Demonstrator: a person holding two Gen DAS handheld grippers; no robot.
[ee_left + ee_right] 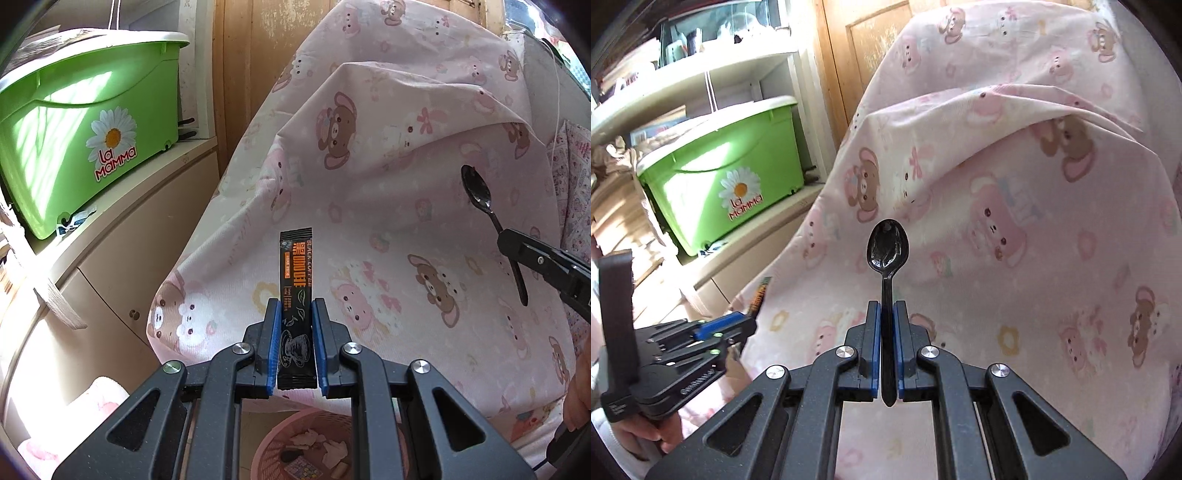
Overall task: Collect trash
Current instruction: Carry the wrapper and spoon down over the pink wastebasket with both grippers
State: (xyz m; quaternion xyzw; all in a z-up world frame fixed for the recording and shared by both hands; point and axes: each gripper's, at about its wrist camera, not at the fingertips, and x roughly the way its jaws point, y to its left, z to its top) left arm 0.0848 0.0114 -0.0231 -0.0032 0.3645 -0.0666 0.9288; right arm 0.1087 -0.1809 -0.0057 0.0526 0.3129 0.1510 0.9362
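My left gripper (295,306) is shut on a black coffee sachet (295,273) with orange print, held upright in front of the pink bear-print cloth (388,147). My right gripper (886,308) is shut on the handle of a black plastic spoon (887,243), bowl pointing up. In the left wrist view the spoon (476,192) and the right gripper (543,262) show at the right edge. In the right wrist view the left gripper (713,328) shows at lower left with the sachet (759,295) edge-on. A pink basket (306,446) holding several scraps sits below the left gripper.
A green "La Mamma" plastic box (85,129) stands on a cream cabinet (122,236) at the left; it also shows in the right wrist view (727,173). Shelves (683,85) with clutter are above it. A wooden door (871,48) is behind the cloth.
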